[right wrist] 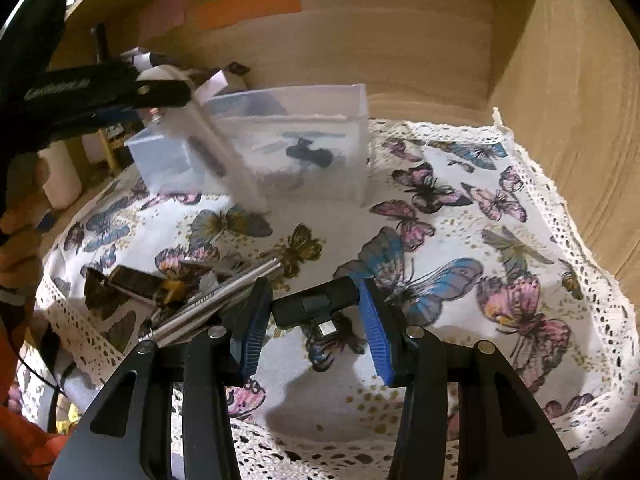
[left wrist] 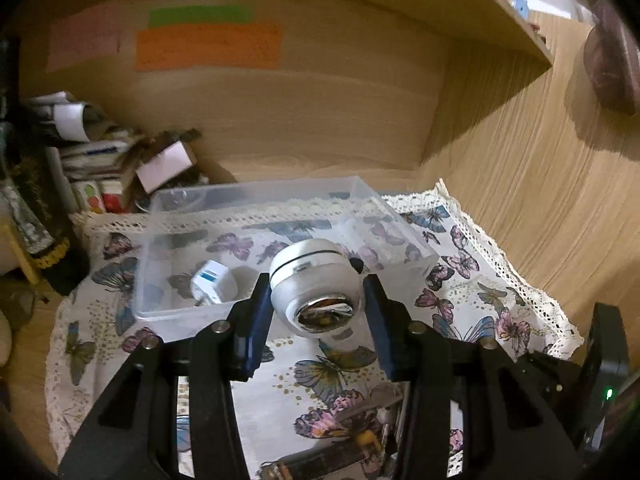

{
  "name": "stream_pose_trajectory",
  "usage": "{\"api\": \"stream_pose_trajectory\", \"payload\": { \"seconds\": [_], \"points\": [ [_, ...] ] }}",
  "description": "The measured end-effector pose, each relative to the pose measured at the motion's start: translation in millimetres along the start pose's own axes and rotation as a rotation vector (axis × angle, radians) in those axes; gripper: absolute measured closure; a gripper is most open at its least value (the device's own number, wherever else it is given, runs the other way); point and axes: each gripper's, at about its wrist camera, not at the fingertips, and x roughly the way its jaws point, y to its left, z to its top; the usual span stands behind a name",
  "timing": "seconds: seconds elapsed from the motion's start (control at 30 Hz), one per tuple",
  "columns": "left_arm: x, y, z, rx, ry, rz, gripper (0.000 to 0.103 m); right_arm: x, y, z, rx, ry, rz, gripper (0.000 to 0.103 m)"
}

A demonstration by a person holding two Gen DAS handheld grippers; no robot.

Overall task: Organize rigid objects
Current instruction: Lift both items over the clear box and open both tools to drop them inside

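Note:
My left gripper (left wrist: 316, 296) is shut on a silver-white round lamp-like object (left wrist: 314, 284) and holds it over the near edge of a clear plastic bin (left wrist: 256, 196). A white plug adapter (left wrist: 212, 282) lies inside the bin. My right gripper (right wrist: 310, 308) is shut on a small black adapter with a USB-C plug (right wrist: 316, 308), held just above the butterfly tablecloth (right wrist: 460, 240). The left gripper (right wrist: 160, 92) shows in the right wrist view at the bin's (right wrist: 288, 144) left side. On the cloth lie metal rods (right wrist: 224, 296) and a black-and-gold item (right wrist: 140, 284).
The cloth-covered table sits inside a wooden desk nook with a back wall (left wrist: 300, 120) and a shelf (left wrist: 500, 20) above. A pile of boxes and papers (left wrist: 100, 160) stands at the back left. A dark item (right wrist: 308, 152) lies in the bin.

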Motion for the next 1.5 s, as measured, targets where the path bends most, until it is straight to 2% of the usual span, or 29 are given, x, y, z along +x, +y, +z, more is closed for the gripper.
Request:
{"api": "stream_pose_trajectory", "payload": {
  "seconds": [0.43, 0.77, 1.07, 1.23, 1.5],
  "points": [
    [-45.0, 21.1, 5.6, 0.033, -0.075, 0.042, 0.059, -17.5, 3.4, 50.0, -0.005, -0.132, -0.024, 0.062],
    [-68.4, 36.2, 35.1, 0.03, -0.17, 0.078, 0.059, -31.3, 19.8, 109.2, -0.065, -0.264, -0.037, 0.062],
    [-61.8, 42.7, 65.5, 0.038, -0.222, 0.115, 0.059, -16.8, 30.5, 139.2, -0.096, -0.278, -0.023, 0.062],
    [-32.5, 48.0, 72.3, 0.035, -0.202, 0.129, 0.059, 4.6, 34.3, 146.5, -0.11, -0.247, -0.014, 0.062],
    [36.5, 62.8, 71.2, -0.03, -0.037, 0.056, 0.059, 56.4, 36.6, 147.5, -0.122, -0.126, -0.006, 0.062]
  ]
}}
